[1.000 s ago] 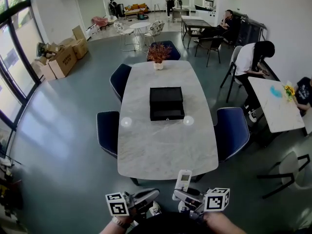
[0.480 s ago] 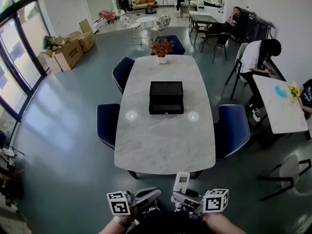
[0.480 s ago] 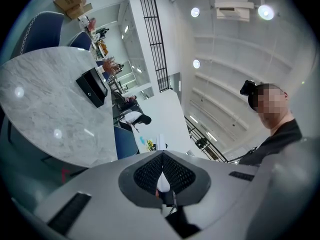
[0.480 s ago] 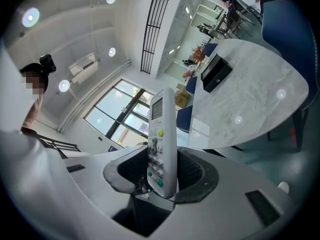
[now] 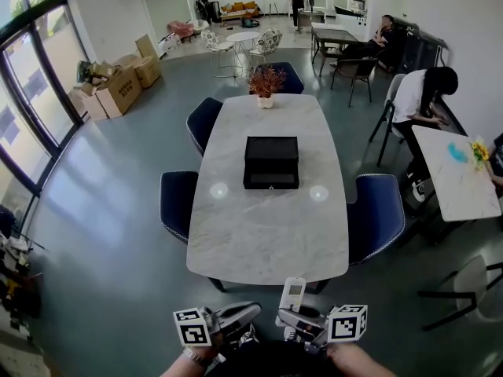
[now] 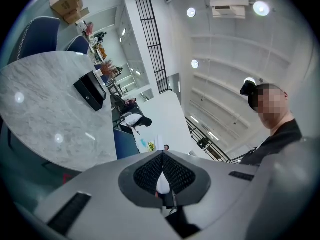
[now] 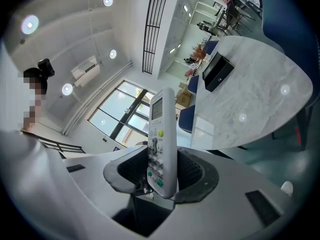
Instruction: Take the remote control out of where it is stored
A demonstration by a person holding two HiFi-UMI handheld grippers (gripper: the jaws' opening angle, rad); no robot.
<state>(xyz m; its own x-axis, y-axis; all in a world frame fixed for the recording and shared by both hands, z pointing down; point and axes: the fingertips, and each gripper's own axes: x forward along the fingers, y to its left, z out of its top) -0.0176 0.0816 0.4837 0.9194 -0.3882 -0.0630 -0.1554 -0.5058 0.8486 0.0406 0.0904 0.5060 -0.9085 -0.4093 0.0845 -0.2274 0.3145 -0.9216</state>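
A white remote control (image 5: pixel 292 294) (image 7: pixel 161 143) with a small screen and green buttons stands up between the jaws of my right gripper (image 5: pixel 289 314) (image 7: pixel 161 176), which is shut on its lower half. My left gripper (image 5: pixel 245 314) (image 6: pixel 164 176) is held beside it with its jaws shut and nothing in them. Both are close to my body, short of the marble table's (image 5: pixel 267 234) near end. A black drawer box (image 5: pixel 270 162) (image 7: pixel 217 72) (image 6: pixel 90 91) sits at the table's middle with its drawers shut.
Blue chairs (image 5: pixel 178 203) (image 5: pixel 376 210) stand on both sides of the table, with a potted plant (image 5: pixel 266 82) at its far end. A person (image 5: pixel 420 93) leans over a white desk (image 5: pixel 454 173) on the right. Cardboard boxes (image 5: pixel 118 85) lie at the far left.
The head view has shifted slightly, so the table and room sit a little differently in frame. Both grippers and the remote stay where they were.
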